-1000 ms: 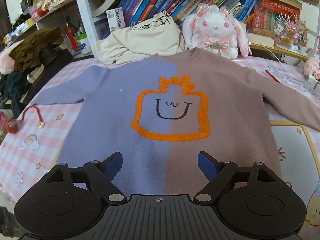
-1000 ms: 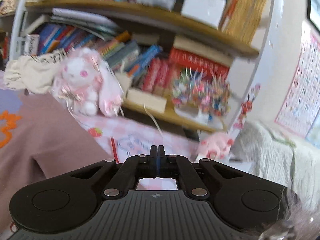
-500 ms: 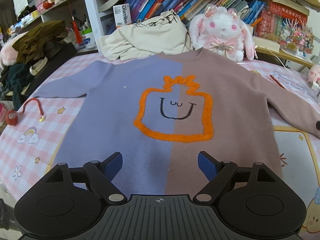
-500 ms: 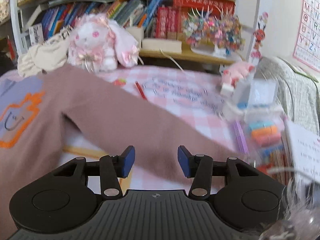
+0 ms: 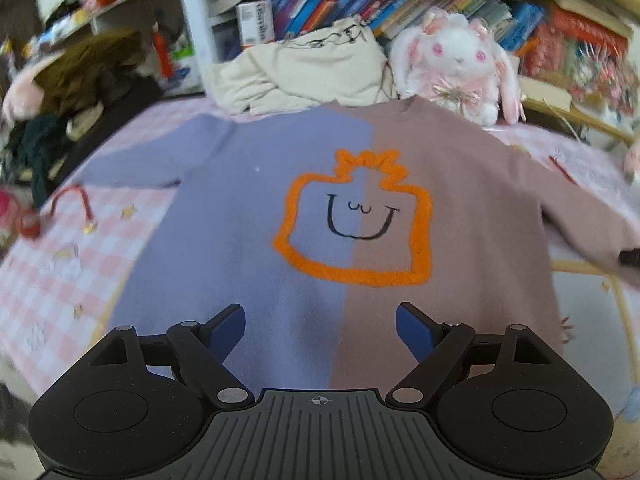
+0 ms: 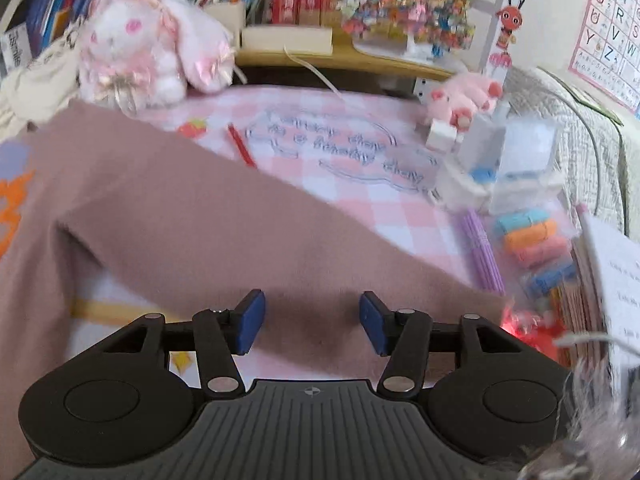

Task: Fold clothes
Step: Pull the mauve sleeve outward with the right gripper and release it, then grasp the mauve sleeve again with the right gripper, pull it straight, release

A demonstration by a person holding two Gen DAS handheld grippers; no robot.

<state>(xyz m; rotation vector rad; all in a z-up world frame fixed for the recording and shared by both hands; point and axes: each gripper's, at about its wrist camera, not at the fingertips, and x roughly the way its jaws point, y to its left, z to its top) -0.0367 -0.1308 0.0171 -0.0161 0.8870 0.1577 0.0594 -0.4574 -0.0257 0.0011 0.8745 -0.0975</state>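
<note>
**A:** What is laid out, and where?

**B:** A sweater (image 5: 320,216), lilac on one half and dusty pink on the other, is spread front-up on a pink checked tablecloth (image 5: 60,264). An orange outline with a smiling face is stitched on its chest. Both sleeves are stretched out to the sides. A cream garment (image 5: 304,72) and a white plush rabbit (image 5: 452,64) are seen just beyond the collar, in front of bookshelves.

**A:** How are the grippers placed?

**B:** The left gripper (image 5: 320,330) is held above the sweater's hem, its blue pads spread wide, with nothing gripped. The right gripper (image 6: 312,326) is poised over the pink sleeve (image 6: 248,232), close to the cuff end. Its pads are parted to a moderate gap after having just been opened from fully closed; the sleeve is seen behind the gap, but no cloth is pinched. Whether the pads touch the fabric cannot be told.

**A:** How is the step best done?

**B:** Judging by the layout, the sleeve is to be folded in first. A single layer near the cuff should be pinched firmly, lifted only slightly, and carried across the chest so the body is not dragged. The coloured clay sticks (image 6: 532,240) and boxes beside the cuff should be avoided.
</note>
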